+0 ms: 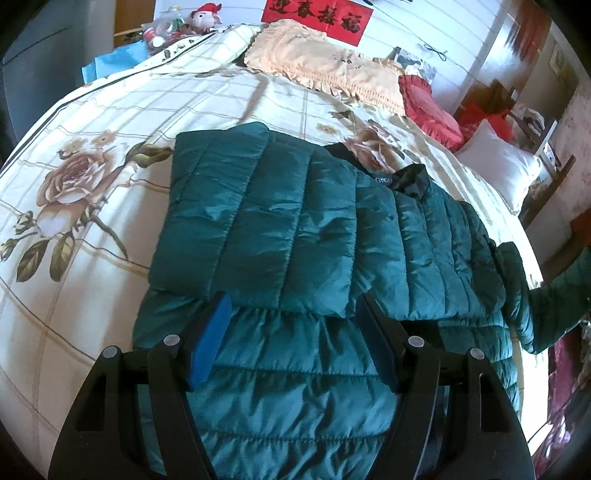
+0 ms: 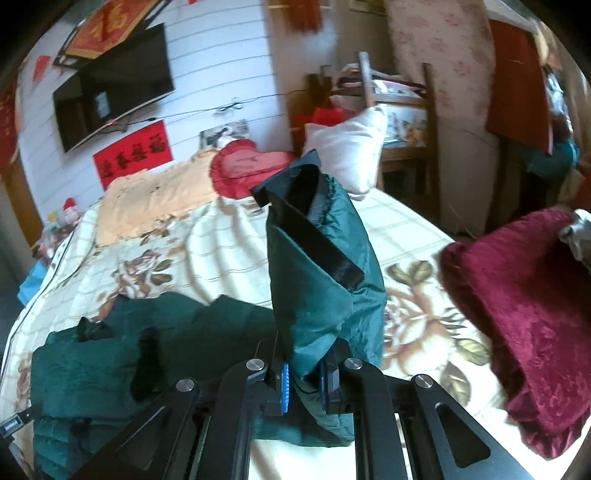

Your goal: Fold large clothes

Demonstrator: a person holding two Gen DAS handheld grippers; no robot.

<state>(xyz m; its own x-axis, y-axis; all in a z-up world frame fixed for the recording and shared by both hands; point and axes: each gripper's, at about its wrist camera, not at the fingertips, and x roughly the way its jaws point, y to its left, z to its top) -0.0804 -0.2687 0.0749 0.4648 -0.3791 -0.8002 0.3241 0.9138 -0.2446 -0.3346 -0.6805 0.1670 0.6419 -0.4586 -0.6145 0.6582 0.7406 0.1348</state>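
In the left wrist view, the left gripper (image 1: 291, 325) hovers just over the green jacket (image 1: 295, 229), its 2 blue pads (image 1: 208, 343) standing well apart with nothing pinched between them. The black frame behind the pads hides the near hem of the jacket. The jacket lies flat on the flowered bedspread (image 1: 92, 177), with 1 sleeve (image 1: 221, 206) folded across the chest. Its dark collar (image 1: 410, 181) shows only in part, and the label there is too small to read. The other sleeve runs off to the right and is cut by the picture's edge.

In the right wrist view, the right gripper (image 2: 306, 384) is clamped on a sleeve end (image 2: 325, 280), which stands up between the jaws and blocks the middle of the bed. A black strip crosses that fabric; what it is cannot be told. The rest of the jacket lies low at the left, blurred.

Farther off sit a dark red cushion (image 2: 524, 332), partly cut off, a peach pillow (image 1: 325, 70), a red frilled cushion (image 1: 432, 107) and a white pillow (image 2: 347, 147). On the wall hang a red banner (image 1: 317, 14) and a black screen (image 2: 114, 96).
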